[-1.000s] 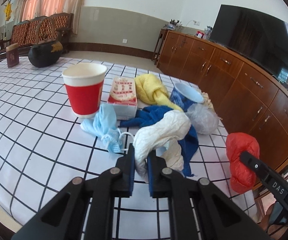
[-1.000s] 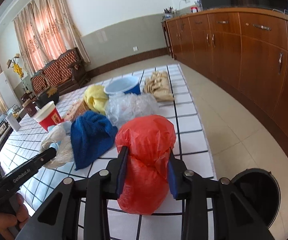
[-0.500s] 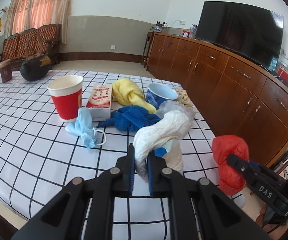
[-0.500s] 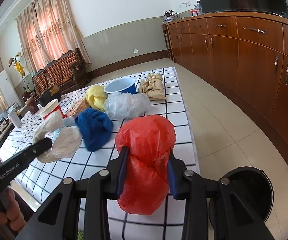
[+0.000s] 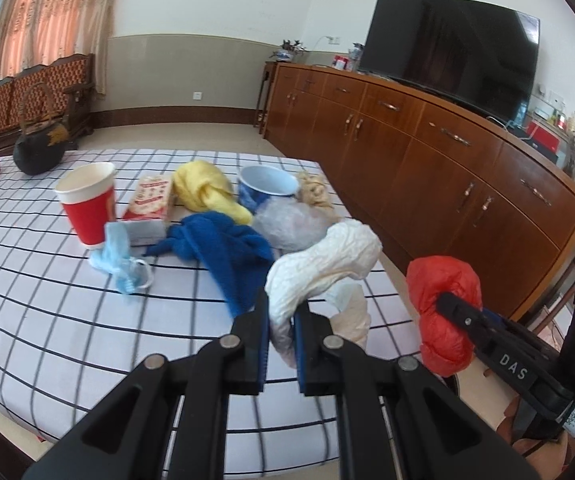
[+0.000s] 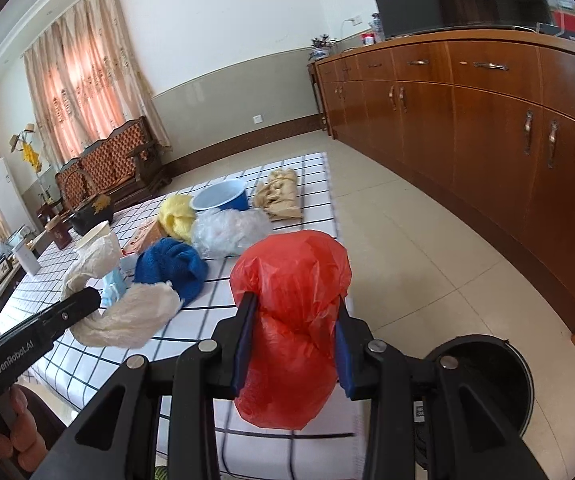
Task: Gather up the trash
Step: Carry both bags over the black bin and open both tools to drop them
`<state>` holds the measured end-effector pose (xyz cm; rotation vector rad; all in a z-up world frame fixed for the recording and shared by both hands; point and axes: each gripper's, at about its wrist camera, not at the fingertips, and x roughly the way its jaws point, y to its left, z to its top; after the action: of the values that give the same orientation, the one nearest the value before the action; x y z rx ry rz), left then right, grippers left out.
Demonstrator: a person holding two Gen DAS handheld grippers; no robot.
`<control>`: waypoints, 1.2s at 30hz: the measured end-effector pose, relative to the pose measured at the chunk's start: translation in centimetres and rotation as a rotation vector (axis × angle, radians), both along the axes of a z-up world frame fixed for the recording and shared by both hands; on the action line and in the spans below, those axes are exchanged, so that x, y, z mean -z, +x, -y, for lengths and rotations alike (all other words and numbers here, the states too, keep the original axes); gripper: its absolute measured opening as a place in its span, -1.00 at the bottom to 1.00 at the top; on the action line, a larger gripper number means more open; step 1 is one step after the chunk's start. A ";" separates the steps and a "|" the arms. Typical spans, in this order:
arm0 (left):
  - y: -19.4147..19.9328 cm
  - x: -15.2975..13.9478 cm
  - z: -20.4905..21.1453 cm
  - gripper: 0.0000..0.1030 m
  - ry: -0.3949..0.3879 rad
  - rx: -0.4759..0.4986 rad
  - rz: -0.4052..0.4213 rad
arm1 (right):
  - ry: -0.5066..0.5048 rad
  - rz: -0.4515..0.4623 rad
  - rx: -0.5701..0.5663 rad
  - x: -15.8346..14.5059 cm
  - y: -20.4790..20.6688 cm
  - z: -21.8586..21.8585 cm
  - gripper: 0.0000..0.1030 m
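Showing only rightward: black bin (image 6: 483,384)

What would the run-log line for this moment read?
left gripper: shut on white bag | right gripper: shut on red bag | both bags lifted off table | black bin: on floor, unreached

Black television (image 5: 451,46) on a wooden sideboard (image 5: 427,160); patterned bench (image 6: 115,164) beneath curtains (image 6: 83,84).

Your white black-gridded tablecloth table (image 5: 47,320) carries a red paper cup (image 5: 87,204), flat snack box (image 5: 149,200), crumpled blue cloth (image 5: 223,244), yellow cloth (image 5: 203,190), blue bowl (image 5: 265,188), clear plastic wad (image 5: 289,222), black teapot (image 5: 37,152).
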<state>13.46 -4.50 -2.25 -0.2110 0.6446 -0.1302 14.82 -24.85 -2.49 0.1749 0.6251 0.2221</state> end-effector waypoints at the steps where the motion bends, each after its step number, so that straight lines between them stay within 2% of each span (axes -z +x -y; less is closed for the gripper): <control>1: 0.1 0.0 0.7 -0.78 -0.002 0.016 -0.003 | 0.001 -0.001 0.010 0.0 -0.1 0.4 -0.28; 10: 0.9 0.5 7.7 -0.78 -0.006 0.169 -0.031 | 0.012 -0.025 0.178 1.0 -1.6 7.3 -0.28; 20: 1.4 2.5 15.7 -0.78 0.023 0.327 -0.087 | 0.037 -0.146 0.368 4.2 -3.1 16.1 -0.28; 30: 2.2 6.3 20.5 -0.78 0.112 0.378 -0.159 | 0.036 -0.280 0.422 7.2 -3.0 19.2 -0.27; 34: 2.3 7.0 21.7 -0.77 0.167 0.390 -0.145 | 0.033 -0.309 0.432 7.9 -2.5 19.4 -0.28; 36: 2.4 7.3 22.3 -0.77 0.167 0.399 -0.156 | 0.037 -0.331 0.438 8.6 -2.1 19.9 -0.28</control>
<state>15.83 -26.76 -9.55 0.0721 0.8439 -0.4444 12.76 -44.79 -11.04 0.3833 0.8926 -0.2240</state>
